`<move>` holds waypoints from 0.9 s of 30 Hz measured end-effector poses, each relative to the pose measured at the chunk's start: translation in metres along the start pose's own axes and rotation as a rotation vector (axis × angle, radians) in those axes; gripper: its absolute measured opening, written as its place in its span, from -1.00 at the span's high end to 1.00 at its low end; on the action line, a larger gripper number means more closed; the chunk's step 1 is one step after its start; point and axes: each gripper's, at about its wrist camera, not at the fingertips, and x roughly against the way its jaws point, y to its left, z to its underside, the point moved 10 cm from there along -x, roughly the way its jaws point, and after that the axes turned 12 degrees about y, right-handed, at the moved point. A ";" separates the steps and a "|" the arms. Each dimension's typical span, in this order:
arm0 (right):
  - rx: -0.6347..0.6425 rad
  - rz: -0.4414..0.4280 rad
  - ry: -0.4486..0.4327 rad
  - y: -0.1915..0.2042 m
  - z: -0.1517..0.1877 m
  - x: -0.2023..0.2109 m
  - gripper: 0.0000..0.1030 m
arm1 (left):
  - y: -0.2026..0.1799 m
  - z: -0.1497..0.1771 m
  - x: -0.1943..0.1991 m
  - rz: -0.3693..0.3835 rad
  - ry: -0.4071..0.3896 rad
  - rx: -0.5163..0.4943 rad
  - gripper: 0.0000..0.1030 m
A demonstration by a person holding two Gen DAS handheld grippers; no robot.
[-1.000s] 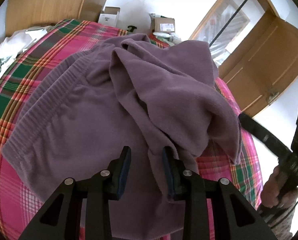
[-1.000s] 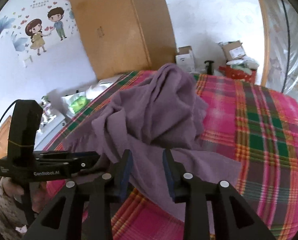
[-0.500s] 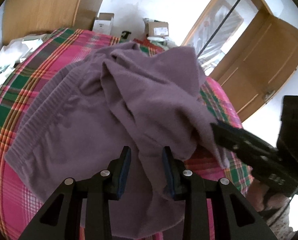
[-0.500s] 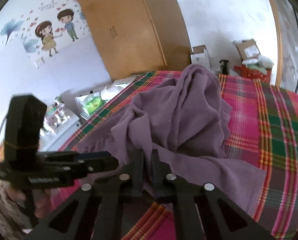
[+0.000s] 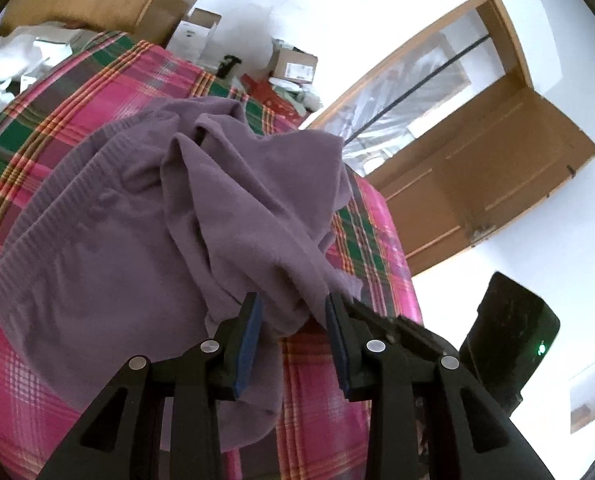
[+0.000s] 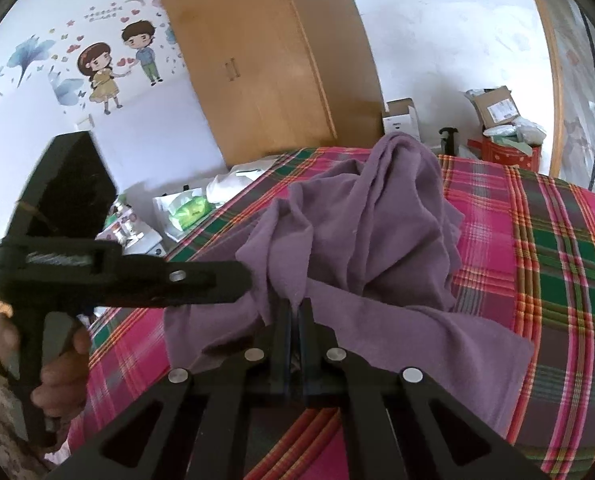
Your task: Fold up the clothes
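— Where are the tools just now?

— The right tool (image 6: 294, 312) has its jaws pressed together on a pinch of the purple garment (image 6: 377, 216), at the near edge of the heap. The left tool (image 5: 293, 316) stands with its jaws well apart, a hanging fold of the cloth between them but not gripped.

— And the garment itself?

— Crumpled on the plaid bed (image 6: 545, 248), not folded at all. It runs away from both tools toward the far end, piled into a peak there, with a ribbed hem (image 5: 53, 208) spread out to the left in the left tool's view.

— Which tool is closer to it?

— Both are at its near edge, almost side by side. The left one is just left of the pinched spot, so I'd judge any next grip turns on that loose fold right in front of it.

— Anything you can't make out?

— Sleeves, collar, which side is up: all lost in the bunching. The near edge drops out of sight below the tools.
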 end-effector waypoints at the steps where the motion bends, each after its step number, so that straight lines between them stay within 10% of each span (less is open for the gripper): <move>1: 0.001 0.003 -0.006 -0.001 0.000 0.002 0.95 | 0.000 -0.001 -0.002 0.003 0.008 0.010 0.33; 27: -0.247 0.244 -0.227 -0.124 -0.020 0.097 0.95 | 0.024 0.019 -0.042 -0.095 0.081 0.082 0.36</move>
